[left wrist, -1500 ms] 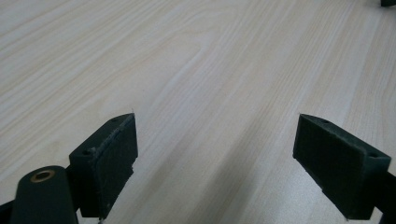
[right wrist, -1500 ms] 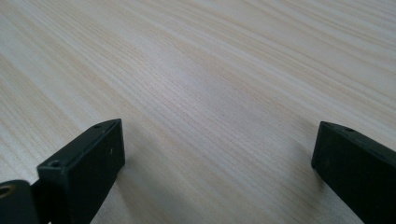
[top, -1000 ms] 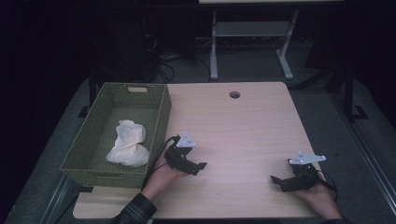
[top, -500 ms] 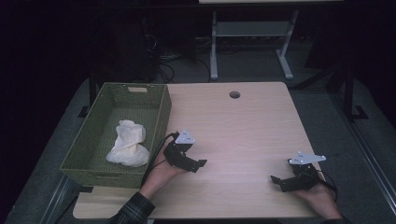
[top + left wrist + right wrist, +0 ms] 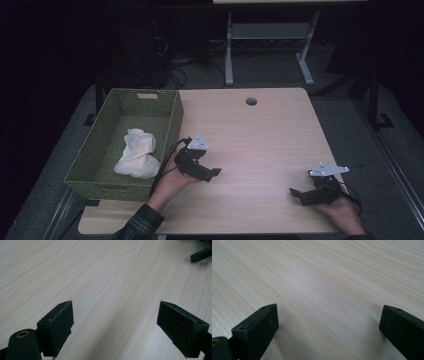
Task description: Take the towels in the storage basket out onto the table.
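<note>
Fingers (image 5: 60,327) of left gripper (image 5: 200,167) spread wide, empty, low over bare tabletop (image 5: 260,140) just beside the green basket (image 5: 100,145). Right gripper (image 5: 307,194) also spread, empty, near front right edge. White cloth (image 5: 136,154) lies crumpled inside the basket.

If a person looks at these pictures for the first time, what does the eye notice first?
Probably the crumpled white cloth, which lies inside the green woven basket at the table's left edge. Next, the two black grippers on the pale wooden table: the left gripper beside the basket, the right gripper near the front right corner, both open.
</note>
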A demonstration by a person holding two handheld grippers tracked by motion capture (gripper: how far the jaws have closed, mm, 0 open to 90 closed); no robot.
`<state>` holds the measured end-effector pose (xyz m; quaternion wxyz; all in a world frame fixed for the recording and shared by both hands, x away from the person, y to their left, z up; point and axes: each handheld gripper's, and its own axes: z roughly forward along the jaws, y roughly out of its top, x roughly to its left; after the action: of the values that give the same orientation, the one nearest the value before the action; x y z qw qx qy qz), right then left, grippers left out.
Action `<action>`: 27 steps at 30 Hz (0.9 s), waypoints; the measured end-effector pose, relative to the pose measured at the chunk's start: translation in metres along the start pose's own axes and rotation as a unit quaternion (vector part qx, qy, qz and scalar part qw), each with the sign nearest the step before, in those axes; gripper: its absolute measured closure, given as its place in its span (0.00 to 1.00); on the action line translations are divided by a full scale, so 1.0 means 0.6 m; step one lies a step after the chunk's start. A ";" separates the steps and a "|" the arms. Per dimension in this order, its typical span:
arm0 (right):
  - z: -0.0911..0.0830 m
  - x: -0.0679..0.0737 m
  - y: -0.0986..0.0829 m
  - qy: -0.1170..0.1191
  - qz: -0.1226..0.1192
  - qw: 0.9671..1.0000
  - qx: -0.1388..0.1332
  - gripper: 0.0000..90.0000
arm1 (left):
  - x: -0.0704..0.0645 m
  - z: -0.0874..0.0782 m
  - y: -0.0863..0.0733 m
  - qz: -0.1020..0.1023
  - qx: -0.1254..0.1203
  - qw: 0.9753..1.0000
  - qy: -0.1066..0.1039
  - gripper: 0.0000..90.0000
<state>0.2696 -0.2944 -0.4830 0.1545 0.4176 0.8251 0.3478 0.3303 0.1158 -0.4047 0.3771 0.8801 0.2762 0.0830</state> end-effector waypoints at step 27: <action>0.000 -0.001 0.000 -0.001 -0.002 1.000 -0.002 0.02 | 0.023 -0.041 0.038 -0.003 -0.009 1.000 0.006 0.15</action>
<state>0.2699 -0.2946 -0.4831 0.1564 0.4156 0.8254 0.3485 0.3426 0.1256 -0.3718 0.3838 0.8755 0.2797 0.0894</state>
